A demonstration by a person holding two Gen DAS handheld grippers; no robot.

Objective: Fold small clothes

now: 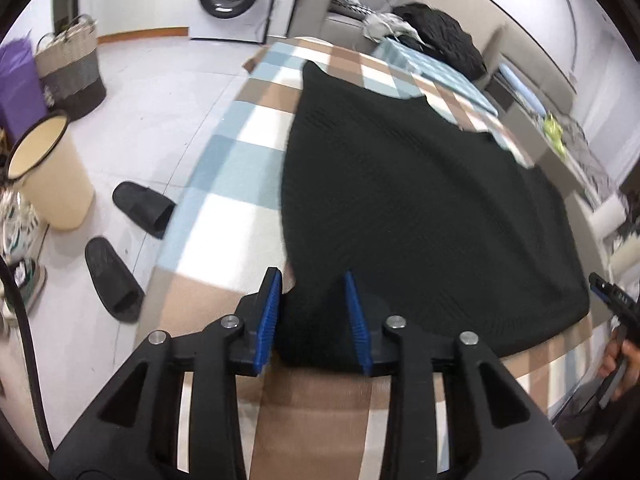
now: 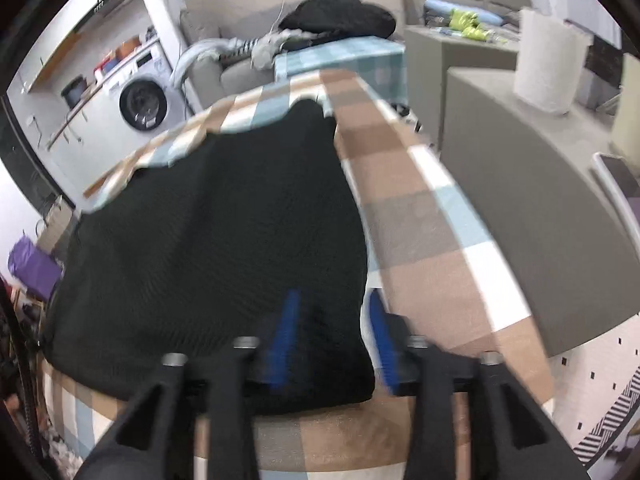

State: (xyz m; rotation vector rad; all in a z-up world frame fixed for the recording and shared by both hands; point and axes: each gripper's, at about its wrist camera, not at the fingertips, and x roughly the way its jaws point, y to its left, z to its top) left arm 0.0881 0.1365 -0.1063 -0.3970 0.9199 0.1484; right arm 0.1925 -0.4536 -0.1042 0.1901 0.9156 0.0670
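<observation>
On the checked bench (image 1: 224,168) the black knitted garment (image 1: 420,208) lies spread flat. At its near edge, left tongs (image 1: 312,312) and right tongs (image 2: 332,340) stand parted around the corners, not clenched. If they close shallow, the soft knit may slip out.

We see a matt black knit garment (image 1: 420,208), finely ribbed, on a smooth checked cloth (image 1: 224,216). The left gripper (image 1: 314,312) looks like matt black plastic with ridged blue pads (image 1: 269,320) and shiny metal pins.
</observation>
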